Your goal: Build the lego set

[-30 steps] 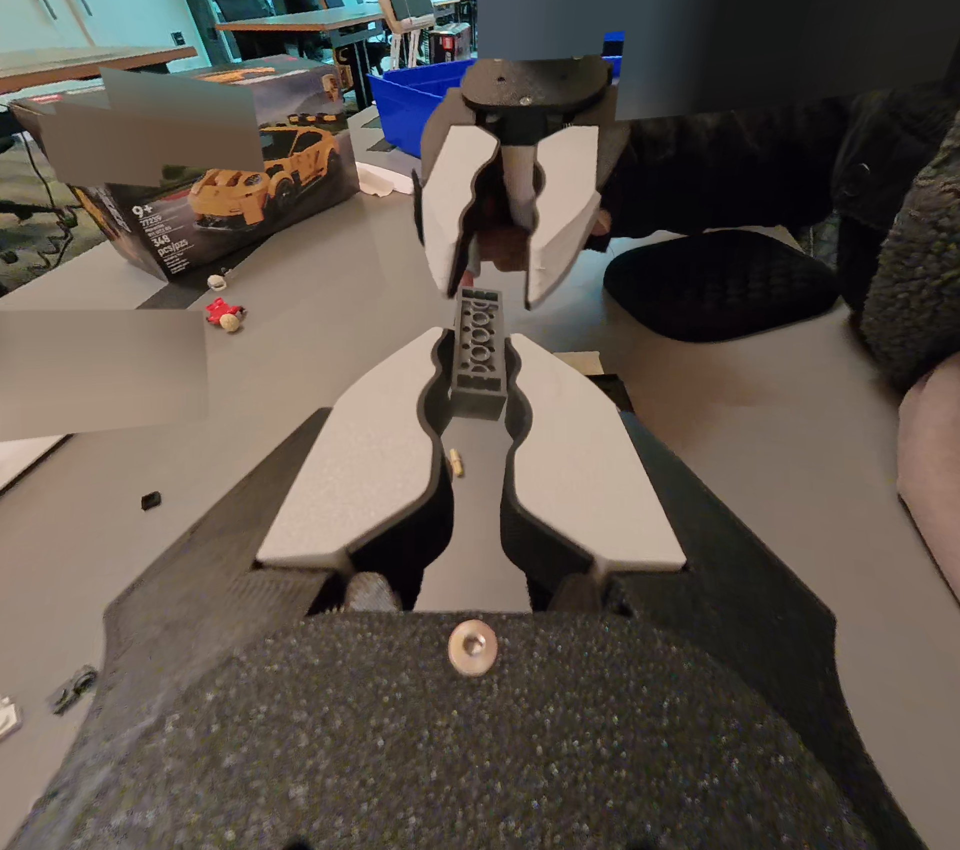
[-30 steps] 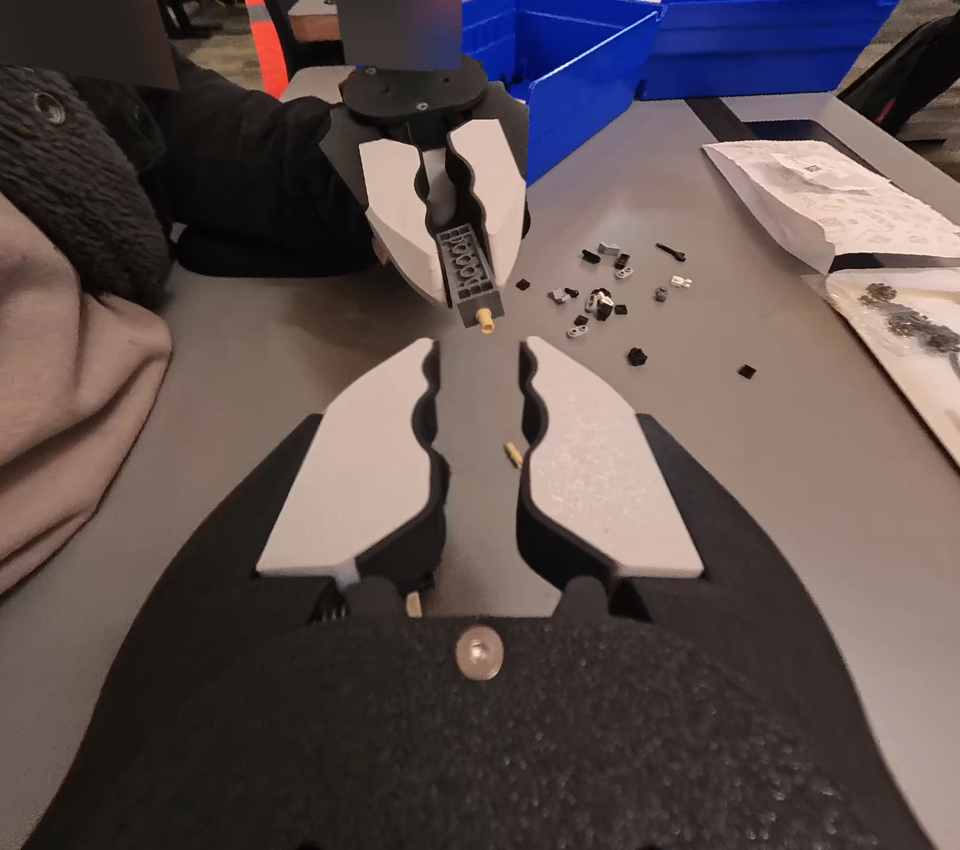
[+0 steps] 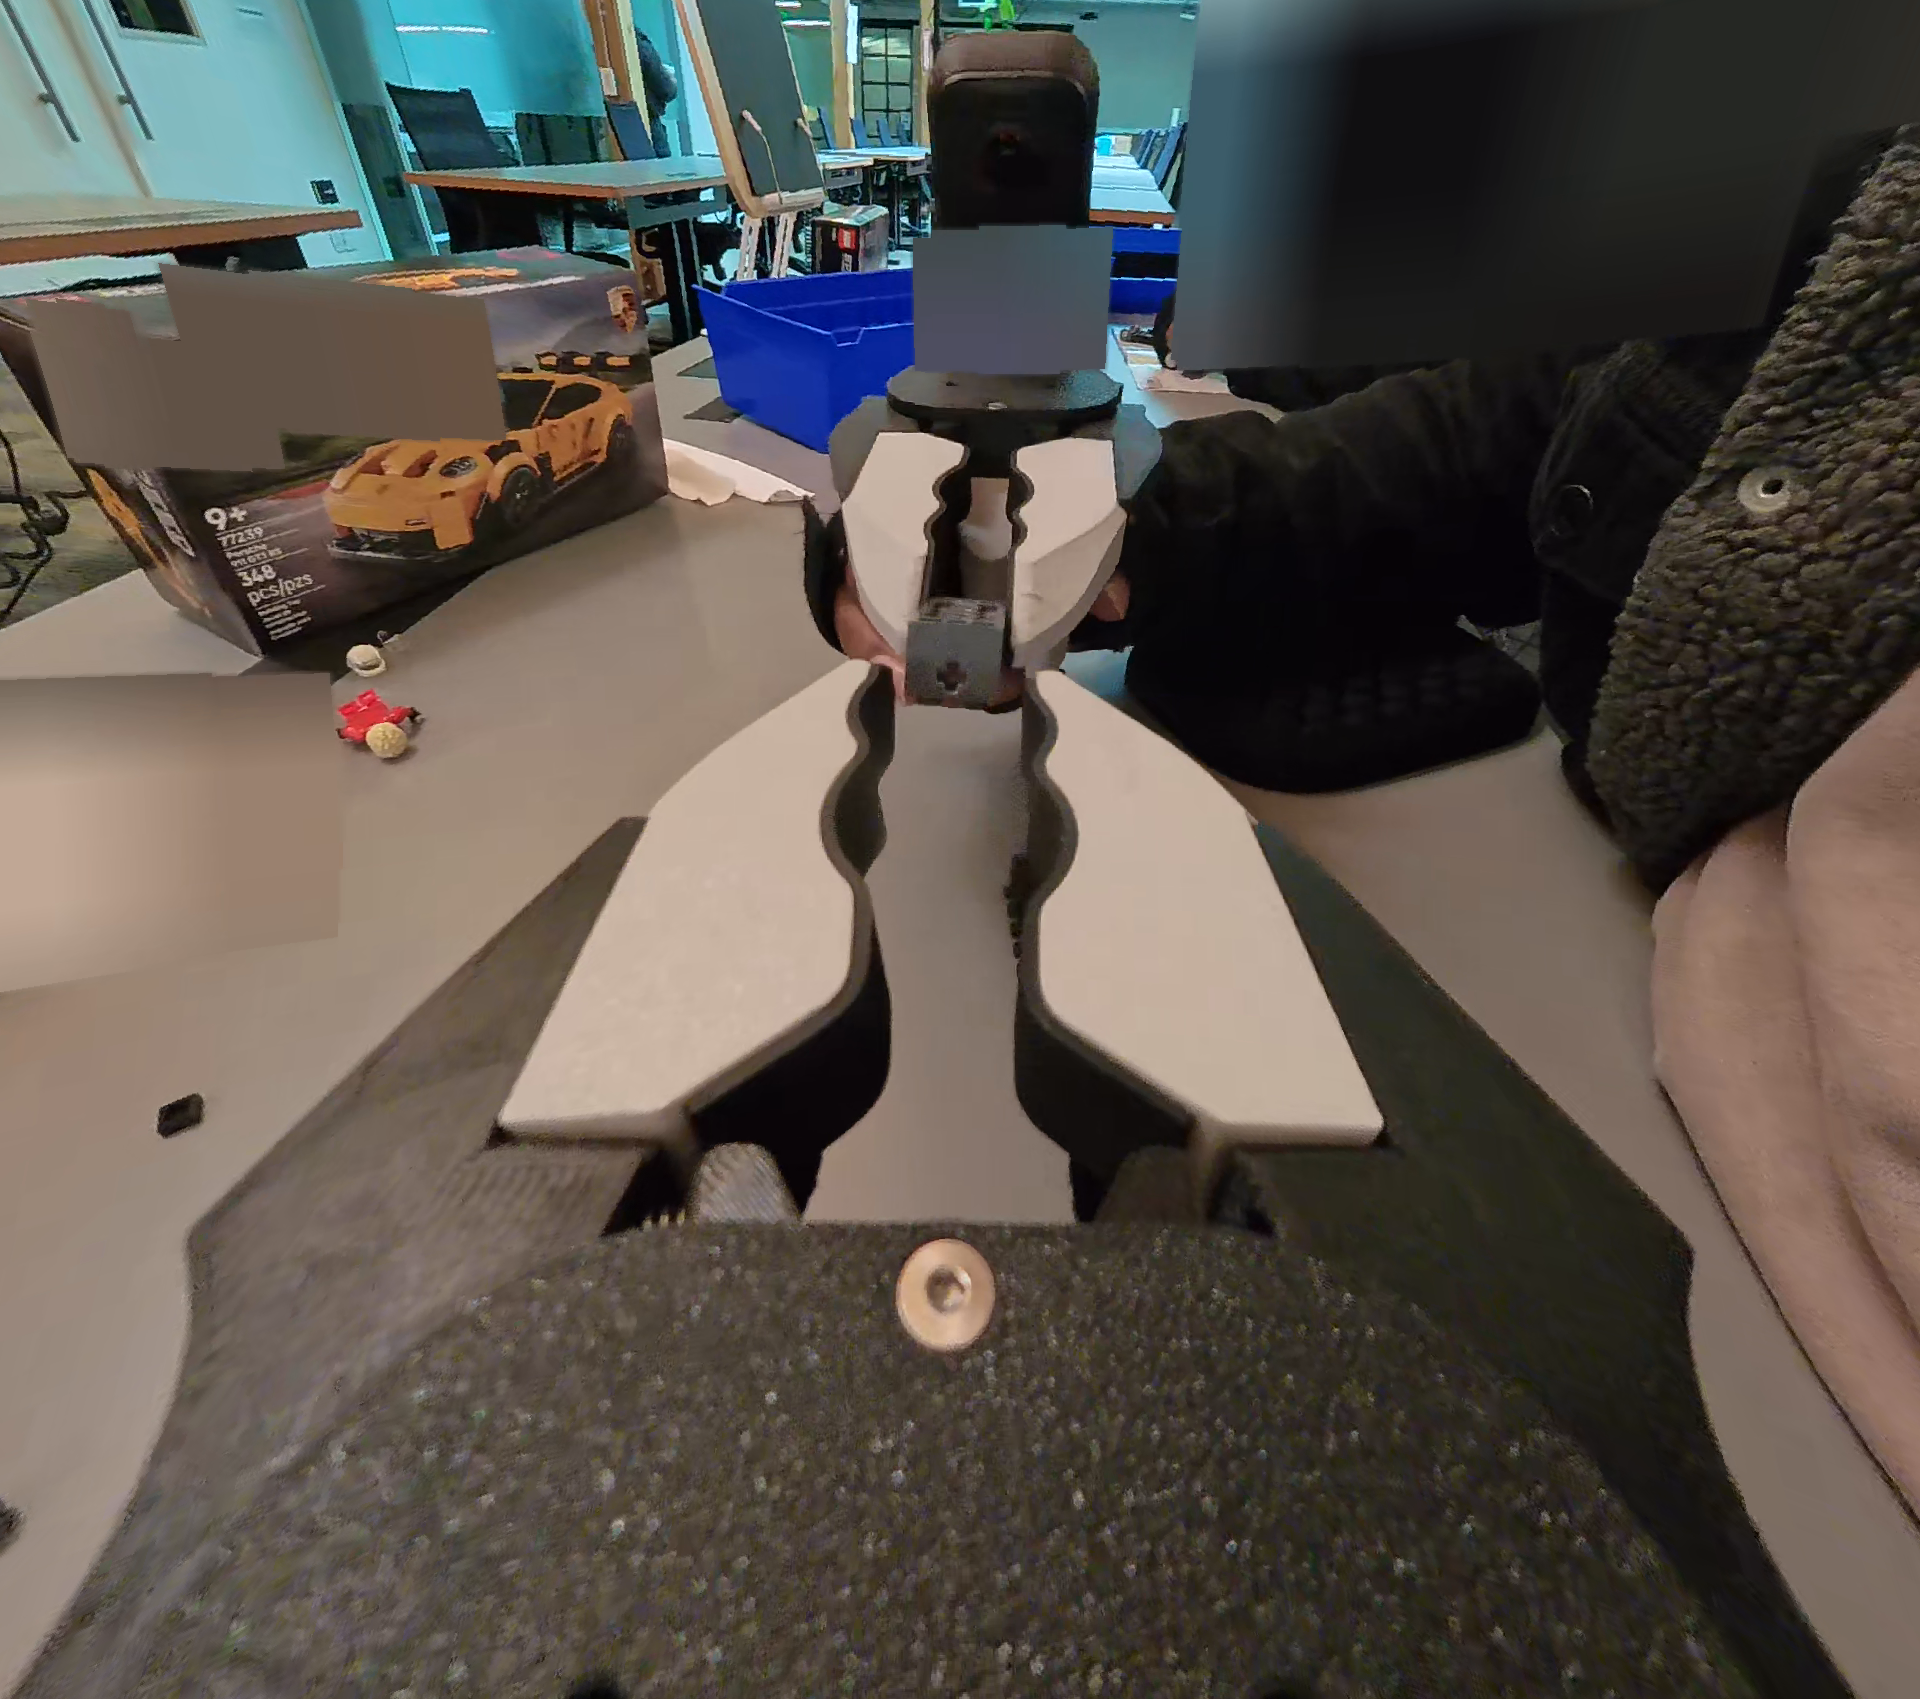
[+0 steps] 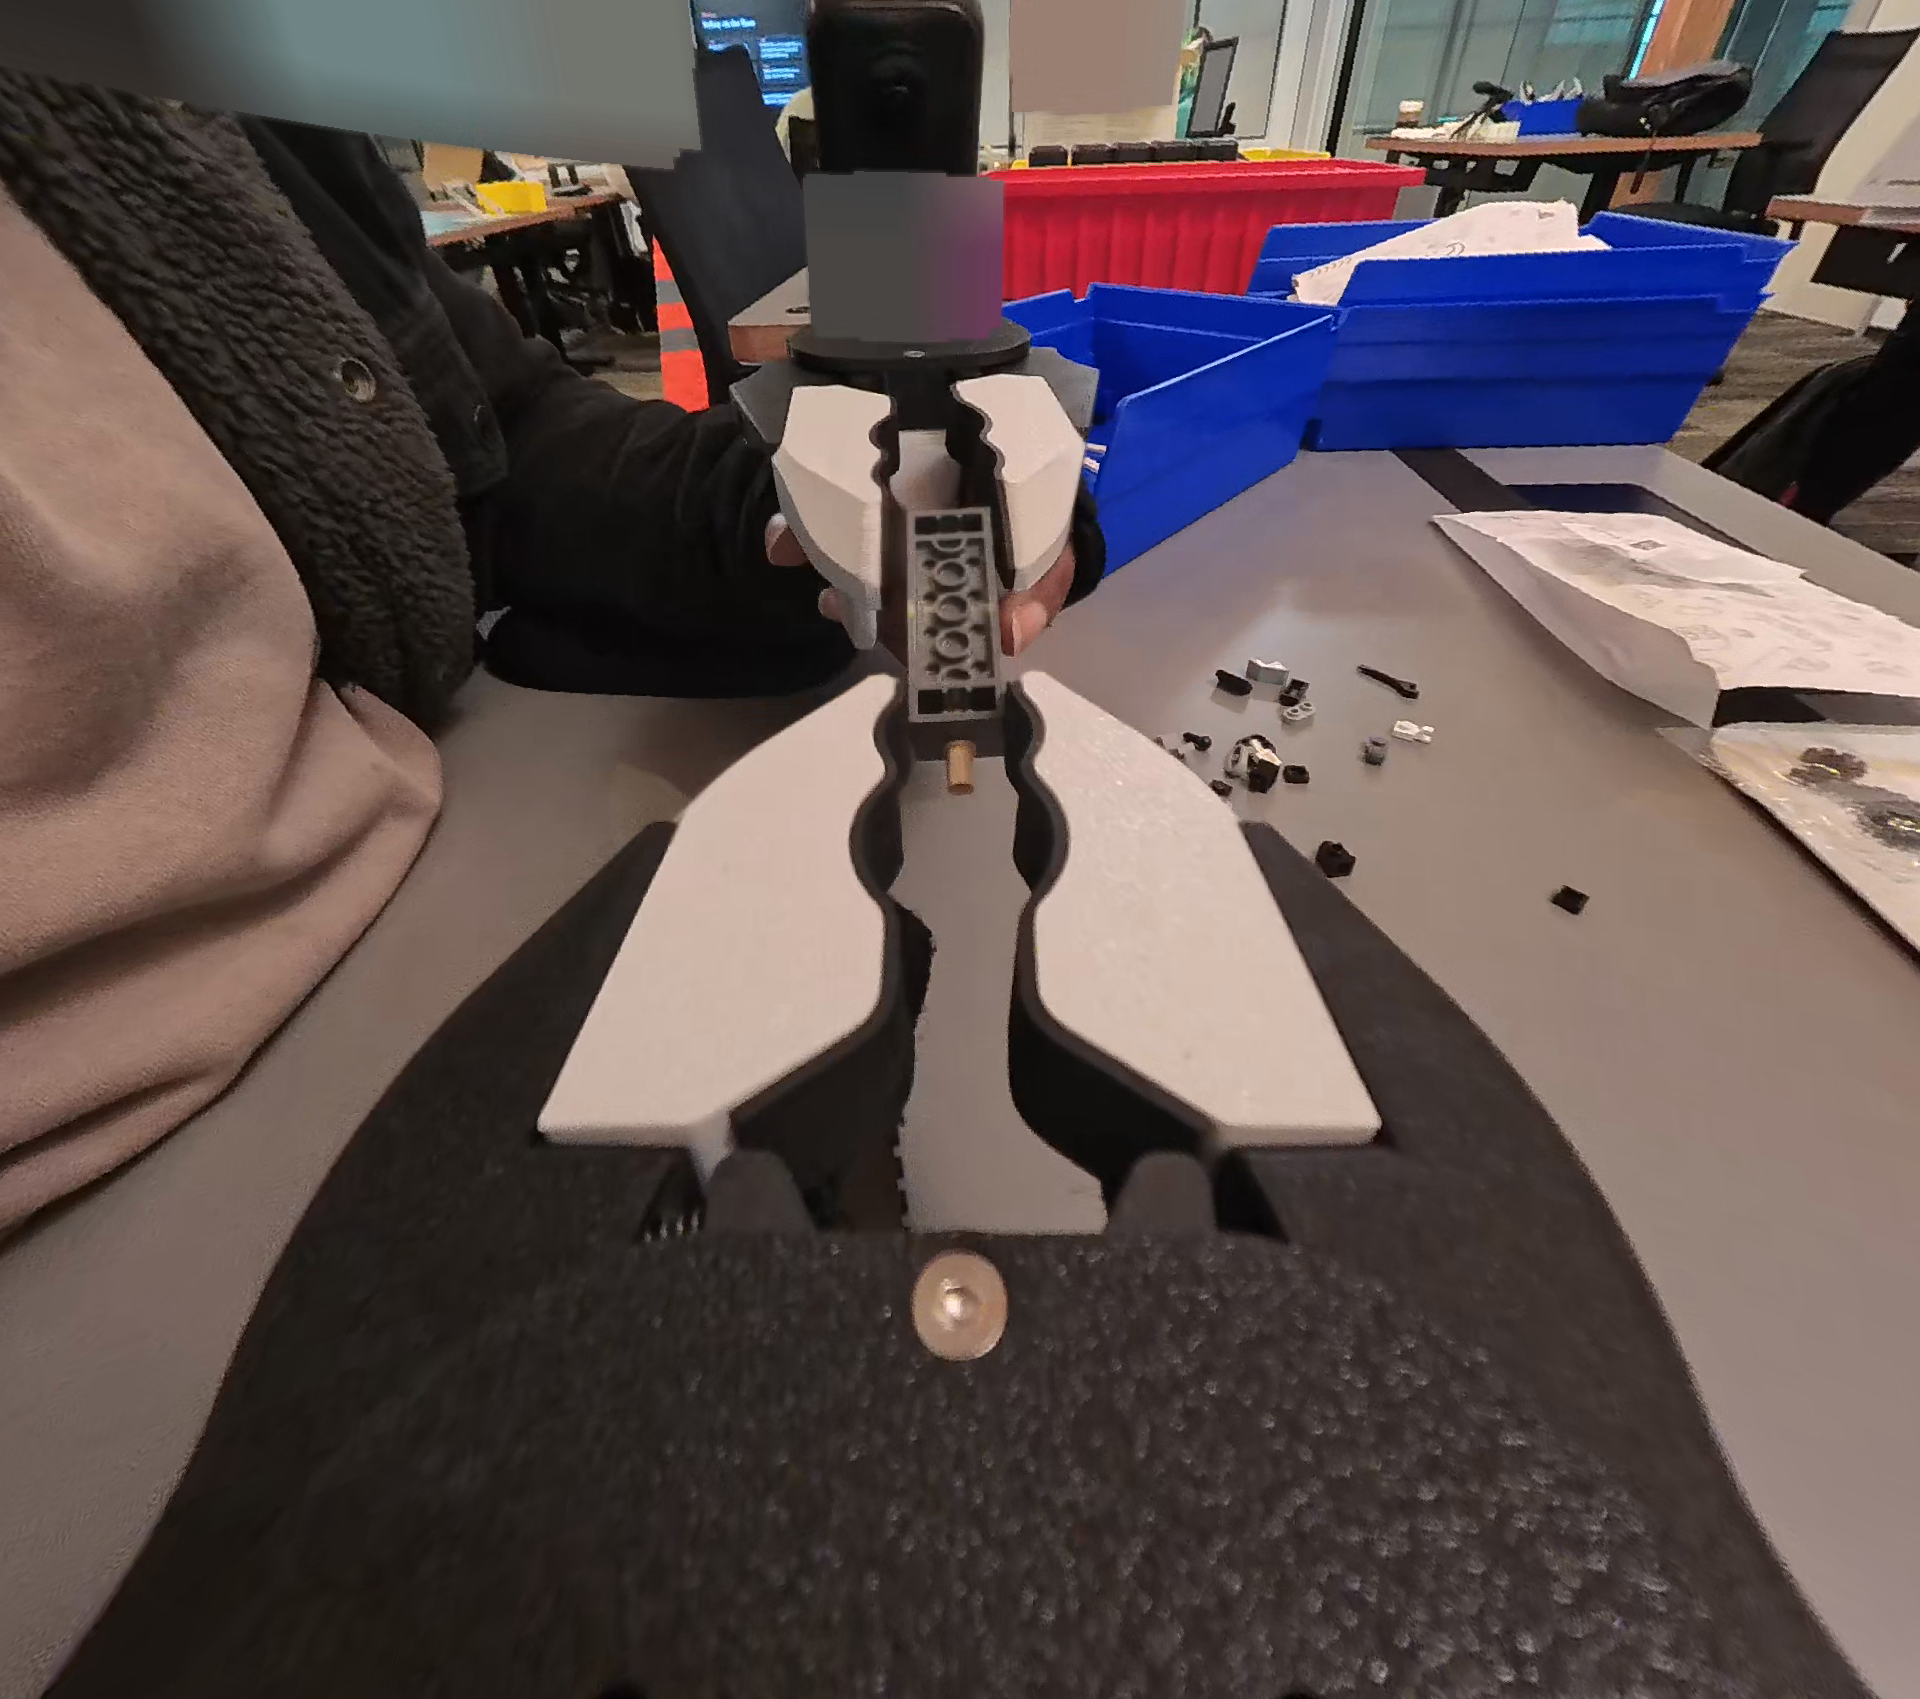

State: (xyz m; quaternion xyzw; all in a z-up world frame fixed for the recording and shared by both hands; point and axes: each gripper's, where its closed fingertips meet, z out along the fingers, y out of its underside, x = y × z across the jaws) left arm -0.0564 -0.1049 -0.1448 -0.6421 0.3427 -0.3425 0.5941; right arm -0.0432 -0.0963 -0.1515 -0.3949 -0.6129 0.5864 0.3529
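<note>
Left tool [image 3: 958, 699] and right tool [image 4: 956, 719] tip to tip, both narrow — grey brick [image 4: 951, 610] between, gripping one unclear

left tool [image 3: 956, 699], right tool [image 4: 958, 699], tip to tip

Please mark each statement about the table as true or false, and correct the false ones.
1. A tan pin sticks out of one end of the dark grey brick. True.
2. The box with the yellow car picture lies inside a blue bin. False: it stands on the grey table.
3. Small loose pieces lie scattered on the table near the paper sheet. True.
4. The red bin stands nearer the camera than the blue bins. False: it stands behind them.
</note>
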